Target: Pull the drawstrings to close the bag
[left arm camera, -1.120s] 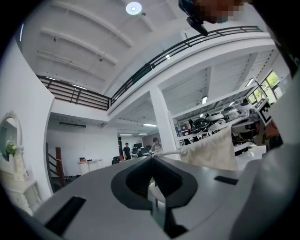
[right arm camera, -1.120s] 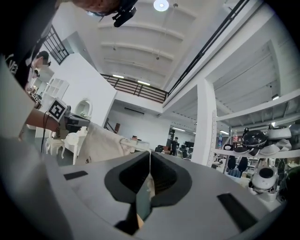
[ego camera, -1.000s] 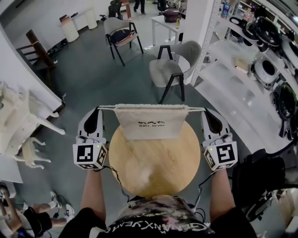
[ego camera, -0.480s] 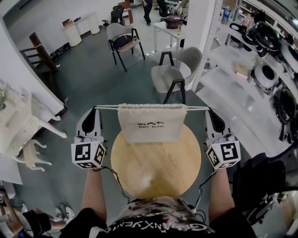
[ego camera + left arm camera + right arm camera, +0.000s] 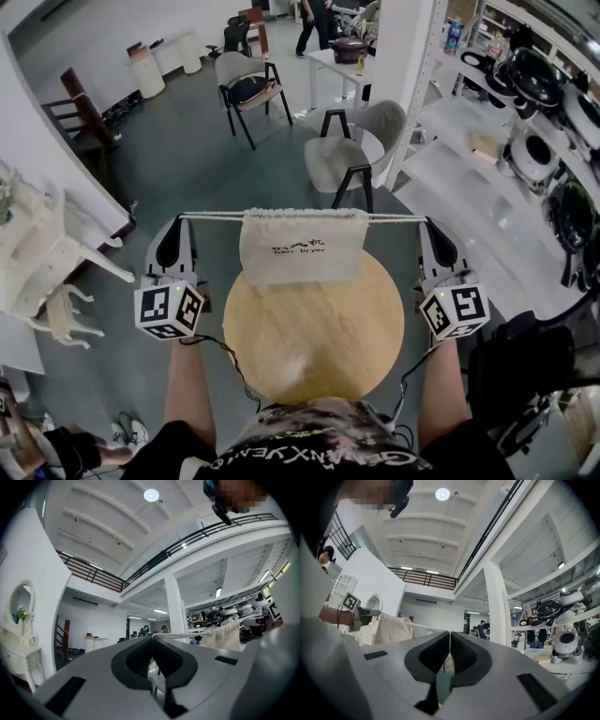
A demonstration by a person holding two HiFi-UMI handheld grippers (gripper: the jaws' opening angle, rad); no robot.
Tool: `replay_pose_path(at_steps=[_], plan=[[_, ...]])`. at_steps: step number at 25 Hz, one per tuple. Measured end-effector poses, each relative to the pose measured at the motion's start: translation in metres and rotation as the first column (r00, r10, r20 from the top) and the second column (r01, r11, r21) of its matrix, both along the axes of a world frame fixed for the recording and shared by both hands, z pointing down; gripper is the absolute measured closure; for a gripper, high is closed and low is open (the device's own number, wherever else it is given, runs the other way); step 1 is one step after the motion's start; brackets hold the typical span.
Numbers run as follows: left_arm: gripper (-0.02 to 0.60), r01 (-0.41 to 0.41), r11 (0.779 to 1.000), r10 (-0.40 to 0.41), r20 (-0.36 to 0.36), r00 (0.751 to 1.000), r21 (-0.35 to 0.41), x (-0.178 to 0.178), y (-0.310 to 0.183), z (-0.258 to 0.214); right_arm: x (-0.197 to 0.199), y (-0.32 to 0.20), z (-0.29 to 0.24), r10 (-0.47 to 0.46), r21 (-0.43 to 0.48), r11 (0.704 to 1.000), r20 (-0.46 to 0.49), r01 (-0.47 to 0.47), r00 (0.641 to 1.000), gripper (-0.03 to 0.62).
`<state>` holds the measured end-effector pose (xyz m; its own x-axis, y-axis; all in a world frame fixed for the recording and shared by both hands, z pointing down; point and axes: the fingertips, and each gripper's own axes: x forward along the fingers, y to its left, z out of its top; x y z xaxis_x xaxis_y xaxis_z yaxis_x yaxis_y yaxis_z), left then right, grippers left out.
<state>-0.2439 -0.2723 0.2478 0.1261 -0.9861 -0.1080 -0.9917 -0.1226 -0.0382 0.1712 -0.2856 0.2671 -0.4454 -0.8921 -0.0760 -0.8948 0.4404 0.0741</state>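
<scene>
A cream cloth bag (image 5: 302, 246) with dark print hangs by its gathered top over the far edge of a round wooden table (image 5: 314, 328). Its white drawstrings run taut to both sides. My left gripper (image 5: 176, 222) is shut on the left drawstring (image 5: 211, 217), and my right gripper (image 5: 429, 223) is shut on the right drawstring (image 5: 396, 219). In the left gripper view the cord (image 5: 183, 634) leaves the shut left gripper (image 5: 152, 637) toward the bag (image 5: 225, 635). The right gripper view shows the right gripper (image 5: 450, 633) shut, with the cord (image 5: 424, 627) leading to the bag (image 5: 391, 629).
A grey chair (image 5: 352, 150) stands just beyond the table. White shelving (image 5: 487, 141) with dark appliances lines the right side. White furniture (image 5: 37, 253) sits at the left. Further back are another chair (image 5: 248, 80), a table and a person (image 5: 314, 14).
Both grippers have moved apart and up with the cords in them. The bag's top has gathered narrower and the bag has risen a little over the table's far edge.
</scene>
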Motion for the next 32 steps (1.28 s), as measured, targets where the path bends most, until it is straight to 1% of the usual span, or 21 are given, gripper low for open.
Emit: replay_pose_path(at_steps=[2,8,13,22,29,32], plan=[[0.563,0.0,1.0,0.0,-0.013,1.0,0.002,-0.003,0.0,-0.002,0.002,0.0,0.0,0.0,-0.002,1.0,0.013,0.0,1.0,0.589],[0.562,0.008,1.0,-0.008,-0.024,1.0,0.002,-0.006,-0.004,-0.005,0.01,-0.003,-0.004,0.001,-0.002,1.0,0.051,-0.001,0.999,0.589],[0.562,0.012,1.0,-0.012,-0.026,1.0,0.007,-0.01,-0.003,-0.012,0.021,-0.002,-0.007,0.01,-0.003,1.0,0.063,-0.01,0.998,0.589],[0.561,0.024,1.0,-0.024,-0.055,0.998,-0.001,-0.024,-0.005,-0.013,0.026,0.001,-0.007,0.008,0.001,1.0,0.085,-0.008,0.996,0.588],[0.562,0.025,1.0,-0.025,-0.045,0.999,-0.006,-0.024,-0.008,-0.014,0.036,-0.001,-0.009,0.011,-0.002,1.0,0.107,-0.011,0.994,0.588],[0.561,0.025,1.0,-0.025,-0.059,0.998,-0.004,-0.028,-0.008,-0.015,0.039,-0.001,-0.009,0.013,-0.006,1.0,0.129,-0.012,0.992,0.588]])
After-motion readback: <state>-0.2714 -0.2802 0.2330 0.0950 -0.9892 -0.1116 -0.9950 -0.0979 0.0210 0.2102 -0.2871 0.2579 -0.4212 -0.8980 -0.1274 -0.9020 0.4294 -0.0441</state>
